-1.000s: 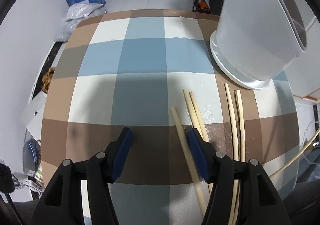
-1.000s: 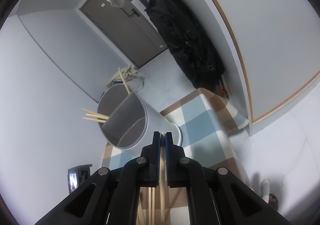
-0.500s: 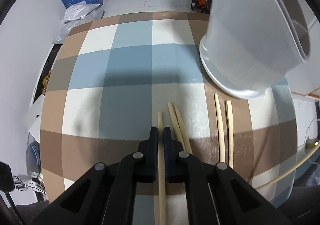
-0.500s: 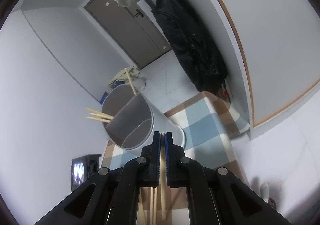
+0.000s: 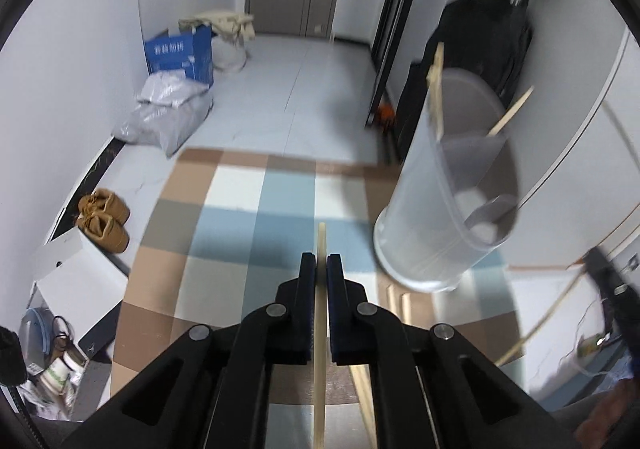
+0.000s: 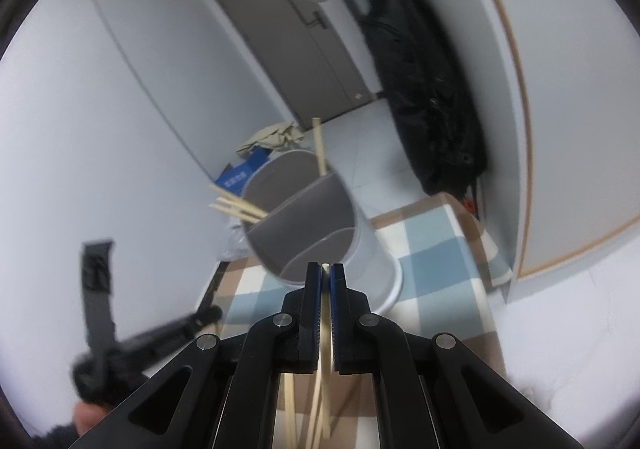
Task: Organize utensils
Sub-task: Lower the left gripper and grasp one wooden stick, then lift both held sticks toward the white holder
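My left gripper [image 5: 321,261] is shut on a pale wooden chopstick [image 5: 321,239] and holds it above the checked tablecloth [image 5: 240,209], its tip sticking out past the jaws. To the right stands the white divided utensil holder [image 5: 424,217], with chopsticks [image 5: 436,89] leaning in it. More chopsticks [image 5: 396,301] lie on the cloth by its base. In the right wrist view my right gripper [image 6: 325,269] is shut on another chopstick [image 6: 325,313], its tip just in front of the holder [image 6: 372,249]. Several chopsticks [image 6: 236,205] poke over the holder's rim.
The table's far edge [image 5: 280,157] drops to a tiled floor with a blue box [image 5: 180,53], plastic bags [image 5: 164,117] and brown shoes [image 5: 104,217]. A black bag [image 6: 432,97] hangs by the grey door [image 6: 296,37]. The other tool's blurred black body [image 6: 120,345] shows low left.
My left gripper closed on a chopstick, lifted it off the cloth and tilted upward. The right gripper, still gripping its chopstick, rolled and shifted a little, bringing the holder nearer the middle of its view.
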A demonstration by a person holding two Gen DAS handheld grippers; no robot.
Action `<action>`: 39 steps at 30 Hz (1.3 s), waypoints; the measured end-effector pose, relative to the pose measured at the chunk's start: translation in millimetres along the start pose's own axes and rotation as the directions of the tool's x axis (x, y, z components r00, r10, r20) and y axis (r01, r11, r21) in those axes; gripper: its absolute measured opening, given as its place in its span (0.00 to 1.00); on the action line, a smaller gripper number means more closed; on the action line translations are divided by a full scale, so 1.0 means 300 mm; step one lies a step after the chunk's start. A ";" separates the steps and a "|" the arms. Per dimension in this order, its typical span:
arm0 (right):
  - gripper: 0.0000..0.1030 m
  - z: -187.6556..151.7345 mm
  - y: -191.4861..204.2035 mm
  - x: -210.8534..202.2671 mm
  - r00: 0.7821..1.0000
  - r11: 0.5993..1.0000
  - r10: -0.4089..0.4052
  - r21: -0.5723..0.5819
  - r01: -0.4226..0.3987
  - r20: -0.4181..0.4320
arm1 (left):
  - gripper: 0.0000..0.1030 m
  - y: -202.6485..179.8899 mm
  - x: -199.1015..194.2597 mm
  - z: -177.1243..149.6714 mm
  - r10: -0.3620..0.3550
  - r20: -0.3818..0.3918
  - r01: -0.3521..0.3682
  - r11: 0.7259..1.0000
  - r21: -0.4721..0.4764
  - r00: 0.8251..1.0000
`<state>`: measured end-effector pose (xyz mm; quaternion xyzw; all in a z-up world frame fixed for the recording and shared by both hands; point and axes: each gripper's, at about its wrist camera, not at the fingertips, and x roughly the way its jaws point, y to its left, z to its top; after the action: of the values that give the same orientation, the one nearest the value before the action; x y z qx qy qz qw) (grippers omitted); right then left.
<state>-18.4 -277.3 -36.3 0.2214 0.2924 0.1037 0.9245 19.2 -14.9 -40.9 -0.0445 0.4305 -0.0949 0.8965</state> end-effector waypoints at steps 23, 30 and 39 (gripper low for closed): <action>0.03 0.086 0.215 -0.098 0.993 0.974 0.028 -0.226 -0.001 0.117 | 0.01 0.009 -0.213 0.202 -0.170 0.357 0.202 0.978 -0.055 0.919; 0.03 0.297 0.258 -0.158 0.983 0.970 0.056 -0.244 -0.011 0.175 | 0.01 -0.029 -0.226 0.349 -0.176 0.446 0.229 0.971 -0.067 0.878; 0.03 0.545 0.324 -0.087 0.969 0.952 0.079 -0.307 -0.004 0.233 | 0.01 -0.062 -0.160 0.476 -0.145 0.543 0.235 0.967 -0.100 0.827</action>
<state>50.4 -257.2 141.7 0.0938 0.1530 0.1392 0.9739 99.0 -23.3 88.1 -0.1846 0.1653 -0.1324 0.9597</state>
